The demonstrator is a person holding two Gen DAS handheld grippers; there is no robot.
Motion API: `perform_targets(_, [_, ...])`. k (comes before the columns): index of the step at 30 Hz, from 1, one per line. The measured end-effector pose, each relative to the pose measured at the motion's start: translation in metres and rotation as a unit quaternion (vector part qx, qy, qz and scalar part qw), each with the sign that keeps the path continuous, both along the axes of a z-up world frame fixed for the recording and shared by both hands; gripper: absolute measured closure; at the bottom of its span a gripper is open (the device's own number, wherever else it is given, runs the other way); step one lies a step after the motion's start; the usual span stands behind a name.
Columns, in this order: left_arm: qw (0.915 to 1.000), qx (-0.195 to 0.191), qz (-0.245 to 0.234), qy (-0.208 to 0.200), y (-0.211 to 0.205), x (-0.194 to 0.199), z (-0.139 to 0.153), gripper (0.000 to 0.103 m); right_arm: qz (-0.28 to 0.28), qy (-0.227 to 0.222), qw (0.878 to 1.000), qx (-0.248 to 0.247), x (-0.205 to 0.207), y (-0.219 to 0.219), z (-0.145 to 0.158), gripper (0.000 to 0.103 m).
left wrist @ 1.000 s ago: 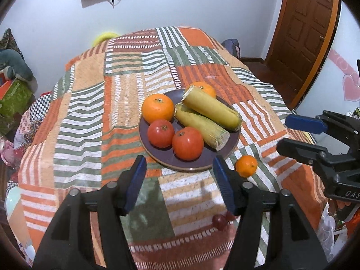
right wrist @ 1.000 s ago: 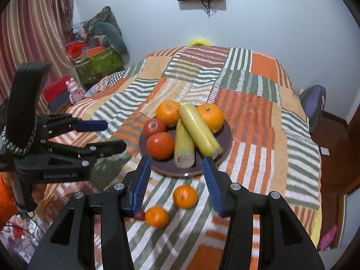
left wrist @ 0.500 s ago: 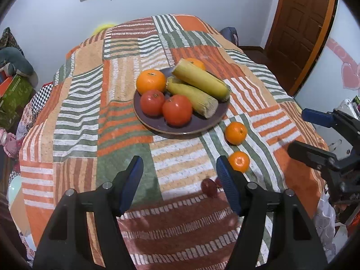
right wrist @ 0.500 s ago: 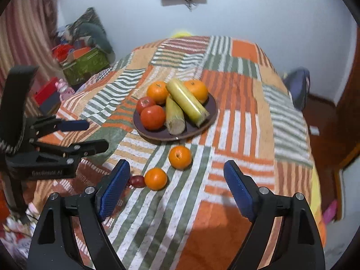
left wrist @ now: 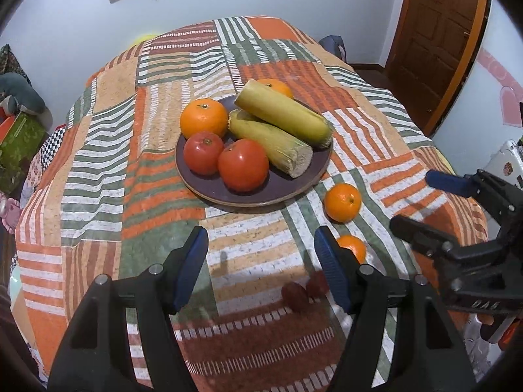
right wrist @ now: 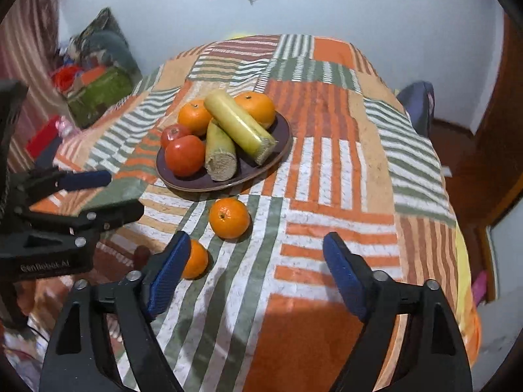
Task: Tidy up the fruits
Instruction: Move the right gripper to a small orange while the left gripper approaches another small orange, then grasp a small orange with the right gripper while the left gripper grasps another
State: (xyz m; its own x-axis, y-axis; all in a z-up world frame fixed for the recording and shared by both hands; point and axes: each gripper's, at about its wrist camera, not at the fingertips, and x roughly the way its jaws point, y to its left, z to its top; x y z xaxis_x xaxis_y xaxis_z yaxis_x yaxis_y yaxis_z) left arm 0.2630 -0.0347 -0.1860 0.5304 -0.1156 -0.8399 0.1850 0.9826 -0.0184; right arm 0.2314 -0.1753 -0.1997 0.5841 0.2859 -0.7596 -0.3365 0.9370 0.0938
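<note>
**Both jaws empty over the loose fruit**

The jaws of the right gripper (right wrist: pixel 256 268) have just been closing a little yet stand wide, with nothing but cloth between them. The left gripper (left wrist: pixel 261 266) is parted at a middling width, also empty; both hang over the near end of the quilted surface (left wrist: pixel 157 111).

Most of the sorting looks done. The dark plate (left wrist: pixel 209 187) carries two oranges, two tomatoes and two pale yellow stalk pieces. Left outside it: a mandarin (right wrist: pixel 228 218) just off the plate's rim at about 5 o'clock in the right wrist view, a second mandarin (right wrist: pixel 195 259) nearer still, partly hidden behind the right gripper's left pad, and two small dark red fruits (left wrist: pixel 295 292) at about 5 o'clock from the plate in the left wrist view, touching or nearly so.

I judge four pieces remain to be gathered, the first mandarin the easiest reach.

Room is fair: bare cloth lies at 3 o'clock of the plate. The cloth's near edge falls away close under both grippers, and the round fruits could roll off there. The plate itself is crowded; its free space is at the near rim.
</note>
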Motion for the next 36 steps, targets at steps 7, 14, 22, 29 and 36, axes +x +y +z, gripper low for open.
perform_targets(7, [0.9999, -0.004, 0.010, -0.006, 0.011, 0.007, -0.003, 0.036, 0.016, 0.035, 0.999, 0.025, 0.024, 0.011, -0.019, 0.045])
perform_targets(14, [0.9999, 0.002, 0.010, -0.013, 0.015, 0.008, -0.002, 0.036, 0.032, 0.080, 0.996, 0.025, 0.038, 0.024, -0.036, 0.062])
perform_targets(22, [0.9994, -0.024, 0.011, 0.021, 0.016, 0.012, -0.010, 0.036, 0.023, 0.082, 0.996, 0.037, 0.040, 0.022, -0.037, 0.067])
perform_targets(29, [0.9992, -0.022, -0.004, 0.033, 0.007, 0.005, -0.008, 0.045, 0.013, 0.070, 0.996, 0.046, 0.029, 0.004, -0.027, 0.067])
perform_targets(36, [0.9980, -0.011, -0.057, 0.027, -0.026, -0.009, -0.004, 0.046, 0.001, 0.053, 0.998, 0.044, 0.014, -0.020, -0.014, 0.068])
